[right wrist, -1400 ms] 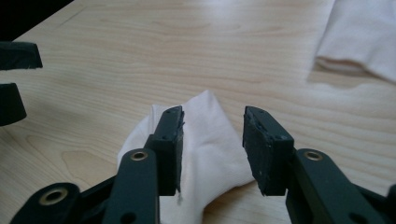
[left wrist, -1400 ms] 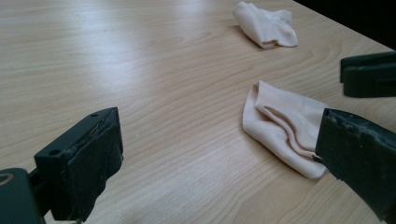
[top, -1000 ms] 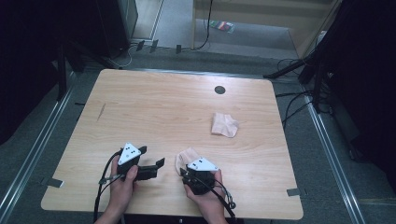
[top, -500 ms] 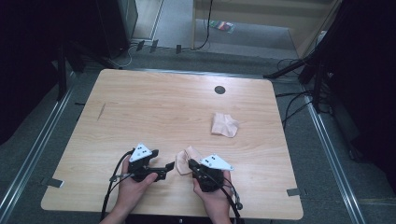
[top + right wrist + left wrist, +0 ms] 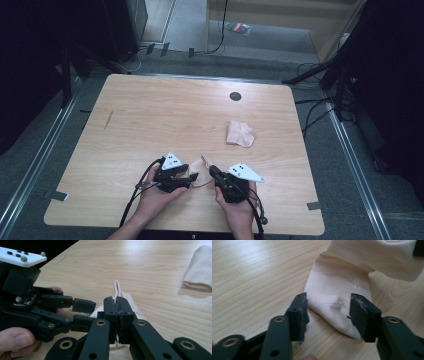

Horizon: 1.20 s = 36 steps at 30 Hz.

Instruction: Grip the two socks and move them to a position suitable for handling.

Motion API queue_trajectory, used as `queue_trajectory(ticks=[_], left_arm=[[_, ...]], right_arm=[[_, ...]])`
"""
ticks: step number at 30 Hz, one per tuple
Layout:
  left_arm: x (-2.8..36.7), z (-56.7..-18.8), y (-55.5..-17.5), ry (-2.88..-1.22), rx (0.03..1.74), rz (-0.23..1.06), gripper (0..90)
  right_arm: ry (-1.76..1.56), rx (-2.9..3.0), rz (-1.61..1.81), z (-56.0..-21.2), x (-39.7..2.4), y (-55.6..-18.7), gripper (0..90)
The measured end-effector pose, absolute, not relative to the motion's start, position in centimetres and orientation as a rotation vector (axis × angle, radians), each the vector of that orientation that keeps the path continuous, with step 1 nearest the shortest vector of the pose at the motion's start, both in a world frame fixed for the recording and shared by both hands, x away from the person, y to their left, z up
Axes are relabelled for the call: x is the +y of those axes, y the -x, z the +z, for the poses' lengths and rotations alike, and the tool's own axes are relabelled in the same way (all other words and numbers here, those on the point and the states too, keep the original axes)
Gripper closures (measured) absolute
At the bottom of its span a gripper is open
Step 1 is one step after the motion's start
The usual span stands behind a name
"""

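Near the wooden table's [image 5: 150, 115] front edge, my right gripper [image 5: 117, 307] pinches the pale peach sock [image 5: 334, 290]; my left gripper's [image 5: 328, 311] jaws, just closing, straddle its toe without pressing.

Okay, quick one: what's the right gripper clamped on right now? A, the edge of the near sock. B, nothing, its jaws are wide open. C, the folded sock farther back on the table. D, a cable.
A: the right gripper has its jaws pressed together on the near sock.
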State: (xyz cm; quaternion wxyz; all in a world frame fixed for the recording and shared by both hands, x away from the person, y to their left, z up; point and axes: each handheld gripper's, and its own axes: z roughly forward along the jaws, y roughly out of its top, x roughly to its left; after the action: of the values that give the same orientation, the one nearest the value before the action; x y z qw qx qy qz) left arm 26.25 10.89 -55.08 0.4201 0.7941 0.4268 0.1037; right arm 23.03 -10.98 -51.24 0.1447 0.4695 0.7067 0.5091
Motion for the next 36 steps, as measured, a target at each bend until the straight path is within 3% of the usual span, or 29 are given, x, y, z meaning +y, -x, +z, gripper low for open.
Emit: queue_trajectory(ticks=[5, 12, 36], left_arm=[[10.9, -55.1, -26.4, -1.99, 1.083, 0.263, 61.2], [11.9, -55.1, -26.5, -1.99, 1.07, 0.25, 87.2], [18.1, -54.2, -25.4, -1.936, 1.101, 0.284, 89.5]], right_arm=[[-1.357, 2.028, 1.476, -51.1, -11.3, -23.0, 88.4], [-1.378, 2.002, 1.487, -51.0, -12.3, -23.4, 88.4], [-1.511, 2.012, 1.416, -52.9, -14.7, -24.6, 89.4]])
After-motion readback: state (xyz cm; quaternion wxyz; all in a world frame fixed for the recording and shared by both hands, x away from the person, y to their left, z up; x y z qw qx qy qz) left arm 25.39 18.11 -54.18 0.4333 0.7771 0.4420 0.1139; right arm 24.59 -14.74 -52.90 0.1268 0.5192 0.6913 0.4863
